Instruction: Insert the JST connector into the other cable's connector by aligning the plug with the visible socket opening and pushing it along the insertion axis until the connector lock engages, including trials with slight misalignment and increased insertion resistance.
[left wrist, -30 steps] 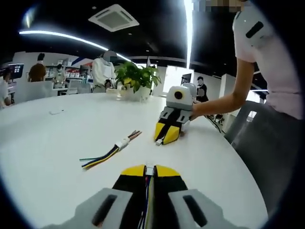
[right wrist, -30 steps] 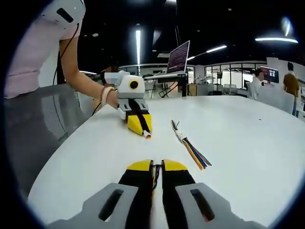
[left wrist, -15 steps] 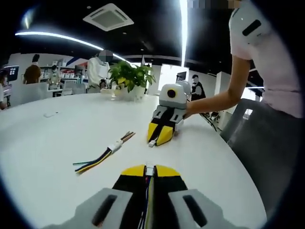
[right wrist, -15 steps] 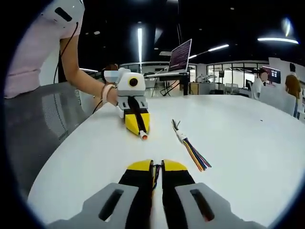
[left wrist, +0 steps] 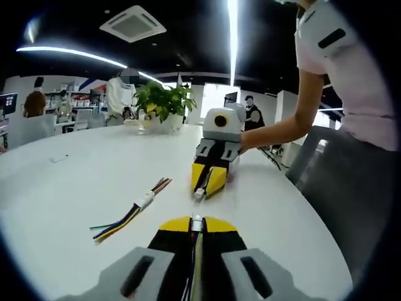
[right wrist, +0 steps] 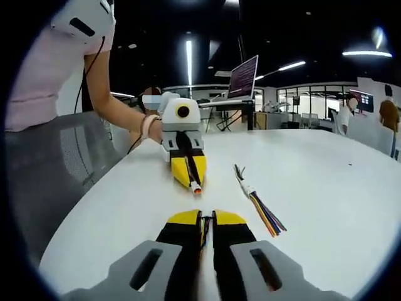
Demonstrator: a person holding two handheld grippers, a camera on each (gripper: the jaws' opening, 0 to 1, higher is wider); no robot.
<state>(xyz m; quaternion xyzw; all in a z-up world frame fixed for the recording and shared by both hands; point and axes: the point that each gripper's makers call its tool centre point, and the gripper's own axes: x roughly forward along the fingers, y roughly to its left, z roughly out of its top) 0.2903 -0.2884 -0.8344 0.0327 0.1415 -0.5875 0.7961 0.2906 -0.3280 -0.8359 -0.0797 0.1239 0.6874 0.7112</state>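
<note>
In the left gripper view, our left gripper (left wrist: 197, 224) has its jaws pinched together on a white connector (left wrist: 197, 221), whose wires run back between the jaws. Facing it across the white table (left wrist: 75, 175), the right gripper (left wrist: 205, 185) comes nose-on with a small white connector (left wrist: 199, 194) at its tip. The two tips are near but apart. A spare cable (left wrist: 135, 210) lies loose toward the table's left side, and a potted plant (left wrist: 161, 106) stands at the far edge.

In the right gripper view, our right gripper (right wrist: 206, 221) is closed too, gripping thin wires between the jaws; its plug tip is hard to make out here. The left gripper (right wrist: 191, 179) points back at us, with a white, red-tipped connector (right wrist: 196, 187) at its nose. The spare cable (right wrist: 260, 204) rests to the right.

We judge the risk to be meeting off-axis: a slight tilt or roll between plug and socket could jam the housings, and pushing harder could make a connector slip in the jaws or bend the pins before the lock clicks.
</note>
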